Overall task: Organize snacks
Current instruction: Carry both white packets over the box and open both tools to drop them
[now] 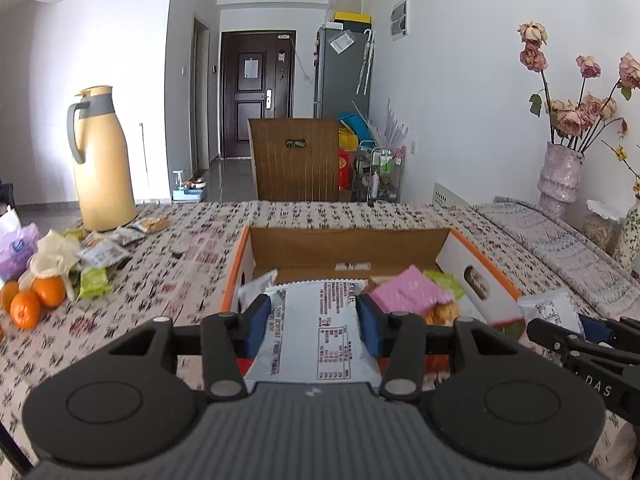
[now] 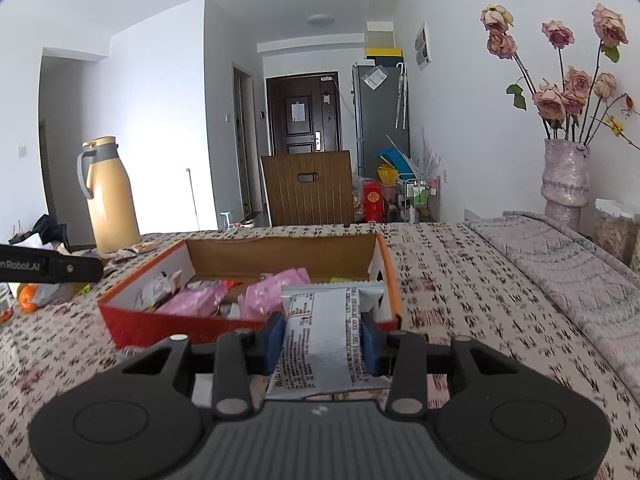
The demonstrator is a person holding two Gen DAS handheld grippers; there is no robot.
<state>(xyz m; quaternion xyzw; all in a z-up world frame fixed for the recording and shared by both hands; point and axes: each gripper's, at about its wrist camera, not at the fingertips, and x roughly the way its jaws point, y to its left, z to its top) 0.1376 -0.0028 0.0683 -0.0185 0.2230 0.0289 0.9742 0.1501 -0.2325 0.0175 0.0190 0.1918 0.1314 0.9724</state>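
An open orange-and-white cardboard box sits on the patterned tablecloth and holds pink and other snack packets; it also shows in the right wrist view. My left gripper is shut on a white snack packet, held at the box's near edge. My right gripper is shut on a grey-white snack packet, just before the box's near right corner. The right gripper also shows at the right of the left wrist view.
Loose snack packets, oranges and plastic bags lie at the table's left by a yellow thermos jug. A vase of dried roses stands at the right by a folded grey cloth. A wooden chair back stands beyond the table.
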